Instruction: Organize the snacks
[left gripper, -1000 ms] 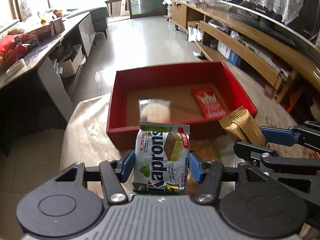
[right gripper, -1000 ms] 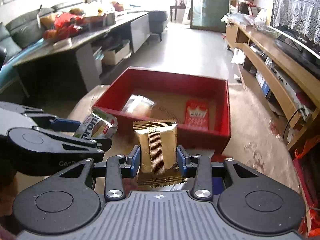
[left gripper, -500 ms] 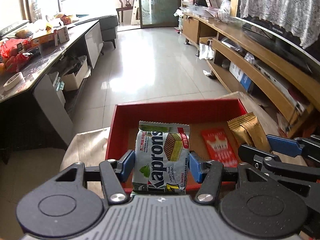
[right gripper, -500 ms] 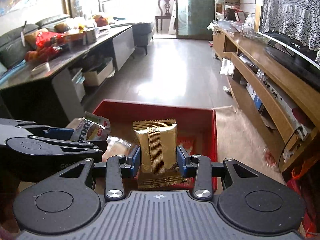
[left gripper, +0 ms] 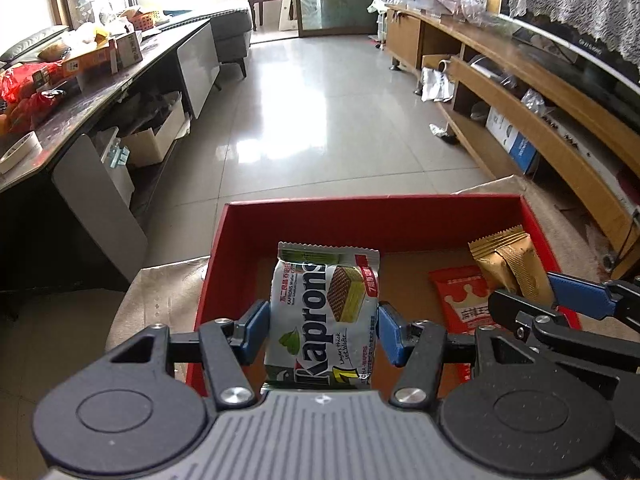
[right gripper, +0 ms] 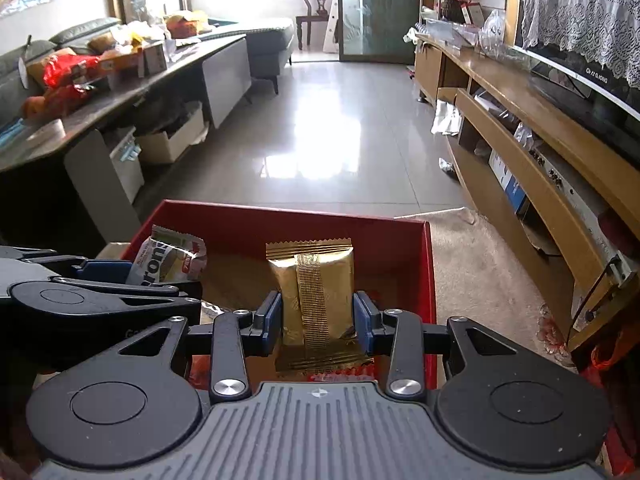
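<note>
My left gripper [left gripper: 323, 330] is clamped on a Kaprons wafer packet [left gripper: 324, 312], upright, blue pads pressing both its sides, lower centre of the left wrist view. My right gripper [right gripper: 317, 322] is clamped likewise on a gold foil snack packet [right gripper: 314, 300], centre of the right wrist view. Both packets hang over the red cardboard box [left gripper: 360, 216]. A red crown-printed packet [left gripper: 460, 300] lies on the box floor, right of centre.

Red box [left gripper: 320, 216], gold ridged packet [right gripper: 316, 292], silver-green wafer pack [left gripper: 324, 312]
</note>
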A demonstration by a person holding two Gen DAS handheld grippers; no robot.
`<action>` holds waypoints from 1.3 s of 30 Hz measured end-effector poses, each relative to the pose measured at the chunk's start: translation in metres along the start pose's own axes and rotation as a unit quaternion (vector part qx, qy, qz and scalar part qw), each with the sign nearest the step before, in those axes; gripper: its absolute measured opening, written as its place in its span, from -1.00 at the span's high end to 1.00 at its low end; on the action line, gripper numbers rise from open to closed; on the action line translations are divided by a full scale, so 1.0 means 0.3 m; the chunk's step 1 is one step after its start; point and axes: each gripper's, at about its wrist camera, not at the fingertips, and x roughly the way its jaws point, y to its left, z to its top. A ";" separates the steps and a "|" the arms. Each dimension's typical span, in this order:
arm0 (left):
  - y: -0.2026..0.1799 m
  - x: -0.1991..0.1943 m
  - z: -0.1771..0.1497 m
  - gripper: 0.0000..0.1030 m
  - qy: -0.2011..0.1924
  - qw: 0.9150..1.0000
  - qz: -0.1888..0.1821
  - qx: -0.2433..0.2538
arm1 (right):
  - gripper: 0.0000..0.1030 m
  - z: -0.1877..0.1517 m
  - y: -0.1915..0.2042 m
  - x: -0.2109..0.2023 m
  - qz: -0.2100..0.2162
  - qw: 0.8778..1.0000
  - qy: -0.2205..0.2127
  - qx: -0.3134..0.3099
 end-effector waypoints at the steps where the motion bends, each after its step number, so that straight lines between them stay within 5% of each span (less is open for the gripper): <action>1: 0.000 0.009 -0.002 -0.06 0.003 1.000 0.002 0.001 | 0.11 -0.001 0.000 0.007 -0.001 1.000 0.003 -0.001; 27: -0.039 0.097 -0.046 -0.08 0.023 0.999 0.036 0.034 | 0.06 -0.042 0.016 0.133 -0.021 0.998 0.052 -0.028; 39: -0.006 0.070 -0.026 -0.29 0.024 0.999 0.025 0.014 | -0.18 -0.037 -0.009 0.106 -0.029 0.998 0.044 -0.021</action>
